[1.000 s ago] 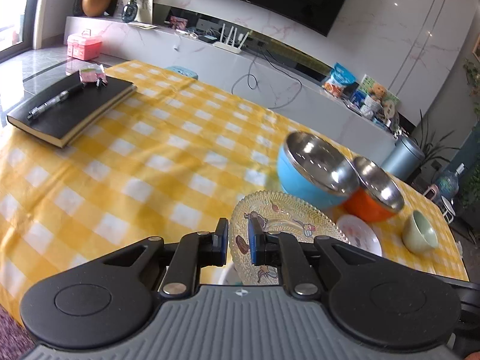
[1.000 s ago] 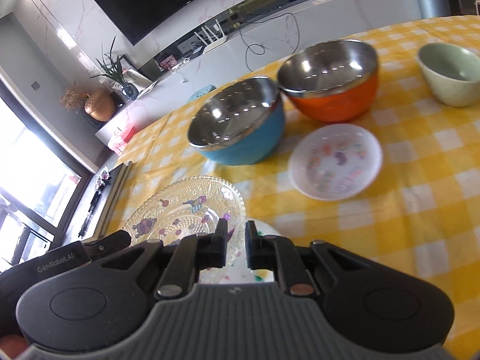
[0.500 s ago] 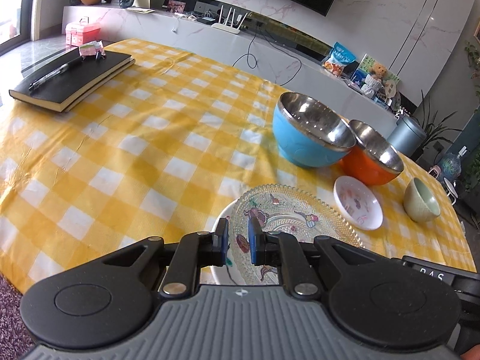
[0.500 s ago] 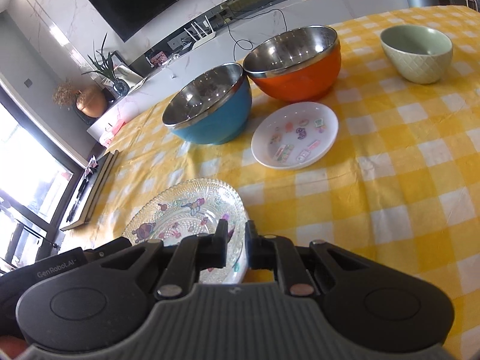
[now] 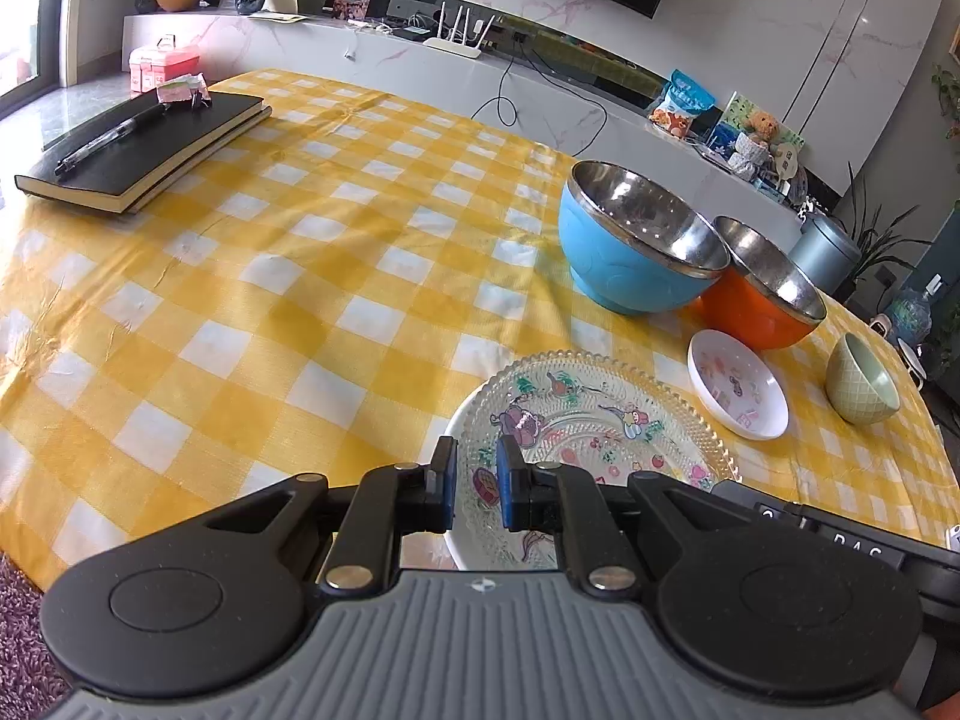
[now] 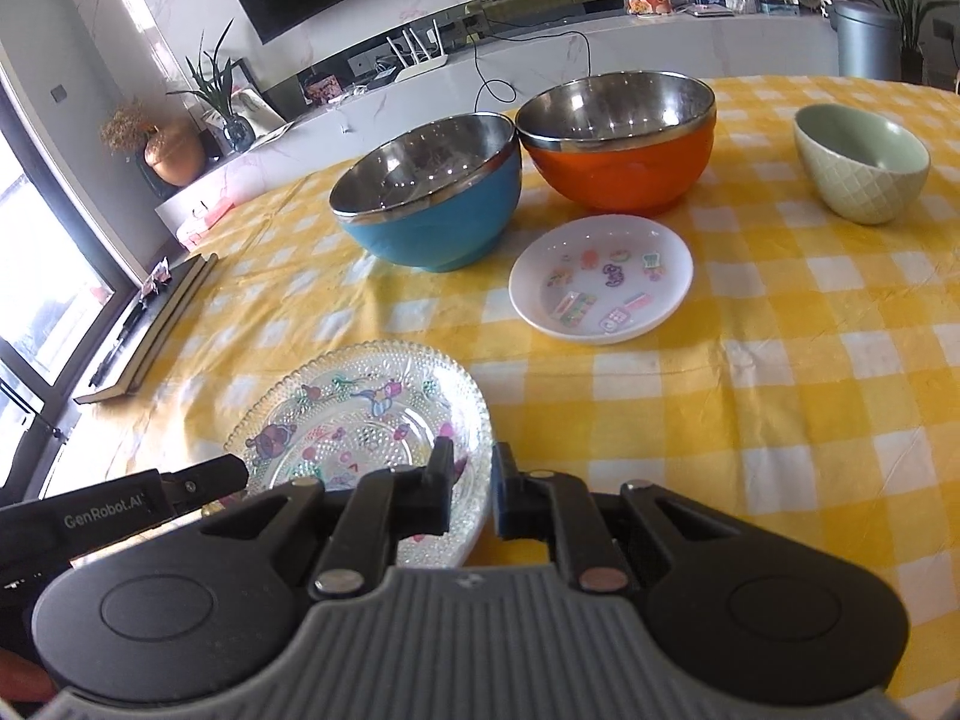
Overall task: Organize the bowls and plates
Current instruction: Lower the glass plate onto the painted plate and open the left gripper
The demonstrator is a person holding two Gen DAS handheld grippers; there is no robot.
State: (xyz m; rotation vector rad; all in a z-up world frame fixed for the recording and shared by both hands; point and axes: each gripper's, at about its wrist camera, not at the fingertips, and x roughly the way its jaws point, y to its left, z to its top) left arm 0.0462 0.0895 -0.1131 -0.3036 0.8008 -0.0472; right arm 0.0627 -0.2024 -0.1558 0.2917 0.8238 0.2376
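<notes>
A clear glass plate [image 5: 600, 420] lies on a white printed plate [image 5: 459, 426] low at the table's near edge. My left gripper [image 5: 477, 486] is shut on the near-left rim of this stack. My right gripper [image 6: 471, 474] is shut on the right rim of the glass plate [image 6: 360, 414]. A left finger [image 6: 228, 471] shows at the opposite rim. Whether the stack touches the cloth I cannot tell. Beyond stand a blue steel bowl [image 5: 630, 264], an orange steel bowl [image 5: 756, 312], a small white saucer [image 5: 738, 384] and a green bowl [image 5: 861, 384].
Two black notebooks with a pen [image 5: 144, 144] lie at the far left of the yellow checked tablecloth [image 5: 300, 312]. A wide stretch of cloth separates them from the bowls. A low white TV bench [image 5: 420, 66] runs behind the table.
The plate stack, held by both grippers, came down and back toward the near edge, away from the bowls. The right wrist view rolled toward level.
</notes>
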